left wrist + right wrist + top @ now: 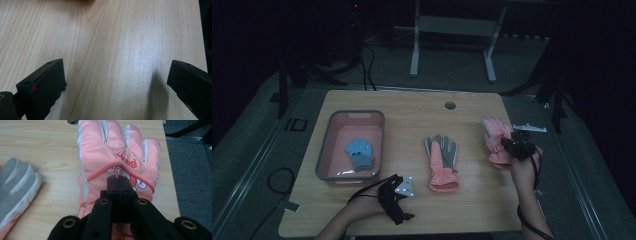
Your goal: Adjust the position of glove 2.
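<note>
- Pink glove (pixel 117 162): padded, white strips between the fingers, red piping, cartoon print on the back; lies at the right side of the table (pixel 472 205), fingers pointing far.
- Right gripper (pixel 119 185): jaws pinched together on the glove's back fabric near the cuff.
- Left gripper (pixel 116 82): jaws wide apart over bare wood at the near left, holding nothing.
- Second glove (pixel 442 162): pink with grey palm, at table centre.
- Grey-rimmed pink tub (pixel 323 162): far left, holds 1 blue glove (pixel 360 152).
- Red embroidered lettering reads "Bunny".
</note>
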The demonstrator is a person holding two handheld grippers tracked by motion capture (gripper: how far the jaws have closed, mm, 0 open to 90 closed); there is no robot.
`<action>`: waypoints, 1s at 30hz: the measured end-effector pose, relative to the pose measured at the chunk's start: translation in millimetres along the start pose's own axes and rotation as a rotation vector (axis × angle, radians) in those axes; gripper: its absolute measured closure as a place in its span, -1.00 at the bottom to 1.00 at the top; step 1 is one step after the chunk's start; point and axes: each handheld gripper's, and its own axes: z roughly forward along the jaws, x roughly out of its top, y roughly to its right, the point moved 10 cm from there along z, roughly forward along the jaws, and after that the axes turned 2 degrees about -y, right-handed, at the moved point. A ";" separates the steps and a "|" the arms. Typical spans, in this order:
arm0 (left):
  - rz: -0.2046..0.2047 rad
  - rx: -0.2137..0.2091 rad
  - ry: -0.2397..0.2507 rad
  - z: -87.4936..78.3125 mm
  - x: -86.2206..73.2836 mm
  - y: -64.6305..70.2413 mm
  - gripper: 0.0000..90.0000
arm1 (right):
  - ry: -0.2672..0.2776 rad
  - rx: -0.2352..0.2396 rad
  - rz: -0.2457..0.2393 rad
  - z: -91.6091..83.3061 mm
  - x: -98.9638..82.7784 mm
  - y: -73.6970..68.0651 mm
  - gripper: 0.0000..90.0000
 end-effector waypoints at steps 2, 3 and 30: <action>0.000 -0.001 0.002 -0.2 0.1 0.0 -0.96 | -0.006 -0.008 0.004 -6.7 -6.4 -3.4 0.99; 0.000 0.000 0.002 -0.2 0.1 -0.1 -0.96 | -0.002 -0.007 0.012 -9.8 -8.9 -4.7 0.99; 0.006 0.008 -0.012 1.3 -0.6 0.3 -0.96 | -0.079 0.004 0.005 10.8 -77.6 -32.6 0.72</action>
